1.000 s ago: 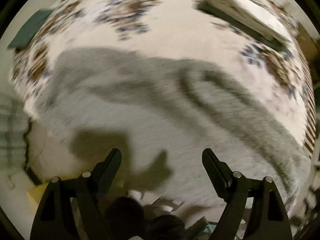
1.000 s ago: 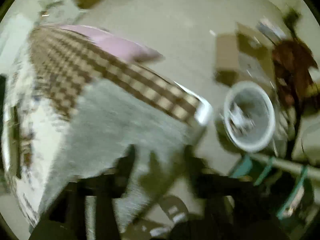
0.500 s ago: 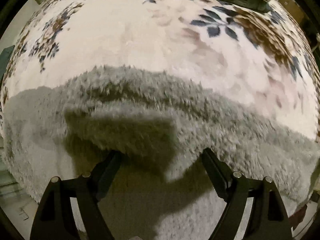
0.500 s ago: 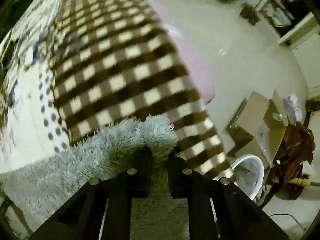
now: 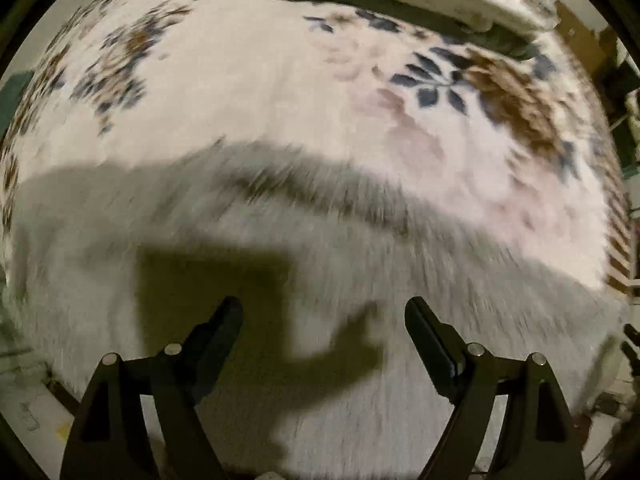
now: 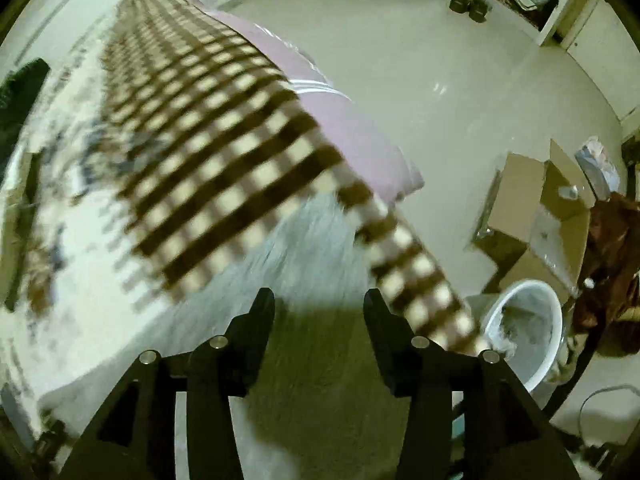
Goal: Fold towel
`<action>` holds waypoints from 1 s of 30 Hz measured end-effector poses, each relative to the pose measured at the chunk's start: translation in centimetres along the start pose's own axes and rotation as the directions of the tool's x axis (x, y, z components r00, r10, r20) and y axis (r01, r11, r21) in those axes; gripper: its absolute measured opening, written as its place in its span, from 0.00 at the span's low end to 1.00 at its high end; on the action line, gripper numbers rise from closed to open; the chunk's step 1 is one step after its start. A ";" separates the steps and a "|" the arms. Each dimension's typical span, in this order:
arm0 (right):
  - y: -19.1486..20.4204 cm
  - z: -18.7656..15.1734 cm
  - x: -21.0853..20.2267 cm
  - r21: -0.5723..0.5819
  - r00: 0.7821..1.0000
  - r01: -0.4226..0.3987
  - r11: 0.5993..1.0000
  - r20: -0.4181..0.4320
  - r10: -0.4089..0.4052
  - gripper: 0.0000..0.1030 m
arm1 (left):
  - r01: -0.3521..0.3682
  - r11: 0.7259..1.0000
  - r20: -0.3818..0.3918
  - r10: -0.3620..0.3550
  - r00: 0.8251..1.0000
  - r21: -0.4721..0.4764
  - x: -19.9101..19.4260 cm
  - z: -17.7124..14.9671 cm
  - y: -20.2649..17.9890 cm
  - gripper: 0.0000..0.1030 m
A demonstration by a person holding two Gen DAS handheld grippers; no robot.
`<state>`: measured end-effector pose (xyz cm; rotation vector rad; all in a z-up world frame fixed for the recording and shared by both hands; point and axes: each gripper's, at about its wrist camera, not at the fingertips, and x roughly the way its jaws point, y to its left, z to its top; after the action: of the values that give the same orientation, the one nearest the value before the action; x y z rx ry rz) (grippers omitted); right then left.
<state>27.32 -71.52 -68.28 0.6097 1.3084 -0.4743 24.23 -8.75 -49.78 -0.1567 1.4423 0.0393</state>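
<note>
Left tool (image 5: 324, 312): fingers are standing wide apart, released, nothing between them; it is hovering over the grey shaggy towel (image 5: 280, 264). The towel is lying spread on the bed, on a pale floral blanket (image 5: 304, 92), and is filling the lower half of the left wrist view. A raised fold or ridge of pile is running across the towel's far edge; blur is making its exact form hard to read. The tool's shadow is falling on the towel just ahead of the fingers.

Right tool (image 6: 320, 304): fingers are also standing apart, released, holding nothing. Below and ahead of them the towel (image 6: 312, 240) is lying near the bed's edge, its far end touching a brown-and-cream checked blanket (image 6: 208, 168). A pink sheet (image 6: 360, 136) is showing along the bed's side beyond the checks.

On the floor (image 6: 440, 60) to the right: open cardboard boxes (image 6: 532, 216) and a white bin (image 6: 524, 328) with a liner are sitting near the bed. Both views are motion-blurred.
</note>
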 end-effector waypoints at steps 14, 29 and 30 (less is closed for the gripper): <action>4.0 -20.7 5.3 0.376 0.893 -0.250 0.892 -0.266 0.362 0.40 | 0.068 0.913 -0.190 -0.155 0.969 -0.401 5.0 -9.8 12.9 0.36; 4.6 -20.8 3.4 0.238 0.936 -0.128 0.963 -0.293 0.197 0.04 | 0.069 0.935 -0.193 -0.143 0.971 -0.347 4.4 -7.9 14.6 0.11; 4.8 -20.7 4.0 0.229 0.931 -0.119 0.966 -0.312 0.189 0.04 | 0.069 0.935 -0.201 -0.146 0.969 -0.347 4.5 -7.6 14.5 0.12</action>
<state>15.85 -54.21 -74.50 0.9933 1.5254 -0.3896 15.57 4.29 -56.32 -0.5377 1.6424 0.1851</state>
